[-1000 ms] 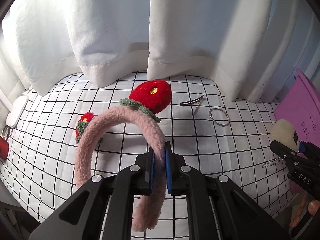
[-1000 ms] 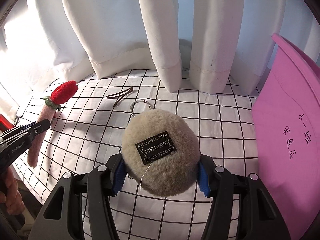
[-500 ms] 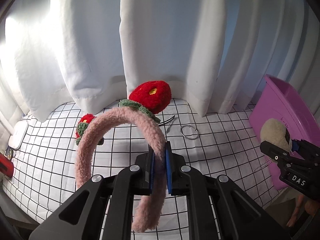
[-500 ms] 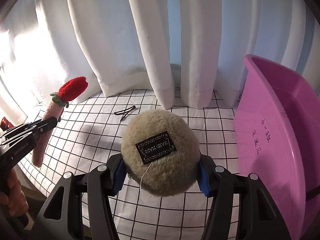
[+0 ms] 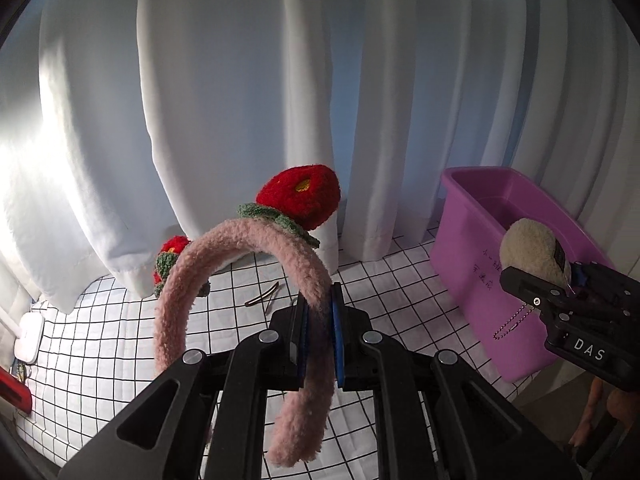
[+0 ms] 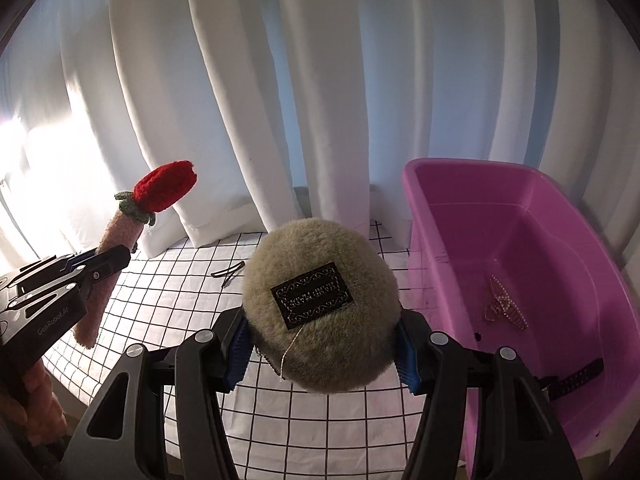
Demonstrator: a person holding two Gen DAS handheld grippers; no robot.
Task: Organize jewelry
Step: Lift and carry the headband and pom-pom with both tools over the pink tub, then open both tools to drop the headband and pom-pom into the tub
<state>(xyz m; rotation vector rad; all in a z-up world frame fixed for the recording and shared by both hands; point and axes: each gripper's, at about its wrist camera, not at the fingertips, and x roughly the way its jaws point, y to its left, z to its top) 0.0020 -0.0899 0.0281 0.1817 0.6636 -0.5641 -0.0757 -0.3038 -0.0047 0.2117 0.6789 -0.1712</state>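
Observation:
My left gripper (image 5: 319, 312) is shut on a fluffy pink headband (image 5: 248, 248) with two red knitted flowers (image 5: 298, 196), held up above the checked tablecloth. My right gripper (image 6: 322, 344) is shut on a round beige pompom (image 6: 320, 308) with a black label and a bead chain (image 5: 510, 322) hanging below it. In the left wrist view the pompom (image 5: 530, 250) hangs in front of the purple tub's (image 5: 468, 248) near wall. In the right wrist view the headband (image 6: 120, 240) and left gripper (image 6: 116, 256) stand at the far left.
The purple tub (image 6: 424, 216) at the right holds a gold hair clip (image 6: 504, 308) and a black studded strap (image 6: 576, 380). A brown hair clip (image 5: 262, 296) lies on the gridded cloth (image 5: 100, 340). White curtains hang behind. A white device (image 5: 30, 332) and a red object (image 5: 14, 392) sit at the left edge.
Both grippers have risen with their loads and tipped up, so more curtain shows. The purple tub's inside has come into view. The metal ring is now hidden behind the headband.

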